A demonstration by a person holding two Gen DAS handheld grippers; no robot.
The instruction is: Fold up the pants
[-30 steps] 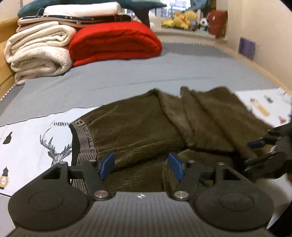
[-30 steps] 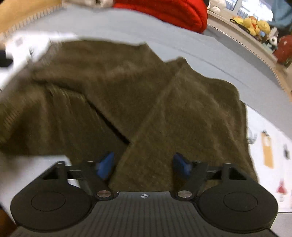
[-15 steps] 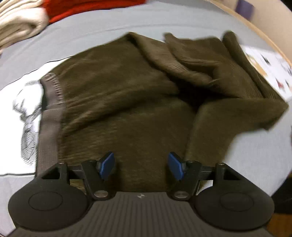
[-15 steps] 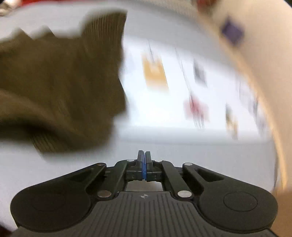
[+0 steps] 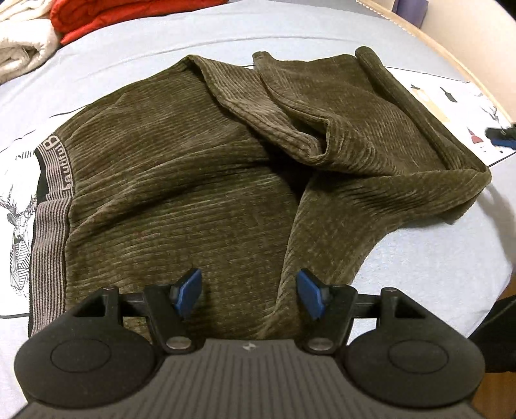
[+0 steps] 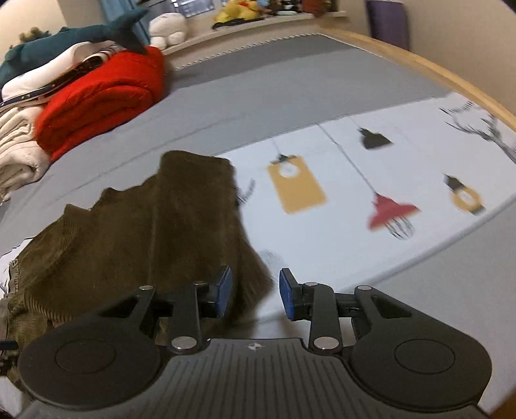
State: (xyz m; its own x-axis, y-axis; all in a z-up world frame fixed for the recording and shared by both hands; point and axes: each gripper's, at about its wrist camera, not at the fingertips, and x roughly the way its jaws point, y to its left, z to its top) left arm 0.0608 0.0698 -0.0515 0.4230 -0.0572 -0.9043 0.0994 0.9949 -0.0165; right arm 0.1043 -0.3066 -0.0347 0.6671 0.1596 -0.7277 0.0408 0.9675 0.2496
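Nearest, left gripper (image 5: 248, 295), jaws spread wide and gripping nothing, pointing steeply down over the near edge of the pants (image 5: 206, 180); olive ribbed cloth directly under and between the blue pads, whether touched or merely overhung not clear; a raised fold line running away from just inside the right-hand pad.

Right gripper (image 6: 254, 295), jaws partly apart after having just been opening; the pointed corner of a pant leg lying in the gap between the pads, not pressed by either; off to that gripper's left the bulk of the garment, to its right only the printed sheet (image 6: 403, 161).

Beyond the left gripper, the pants spread flat on the grey bed cover (image 5: 290, 29); waistband (image 5: 51, 206) at the left edge, legs doubled back in a loose heap toward the right; long axis therefore lying crosswise to the left gripper, left to right.

Judged from this: waist end closer to the left gripper, leg end closer to the right, so each hand placed for its own end of the next fold across that axis.

Farthest, red blanket (image 6: 103, 96) and pale folded bedding (image 5: 22, 48) stacked at the far side, well apart from the garment.
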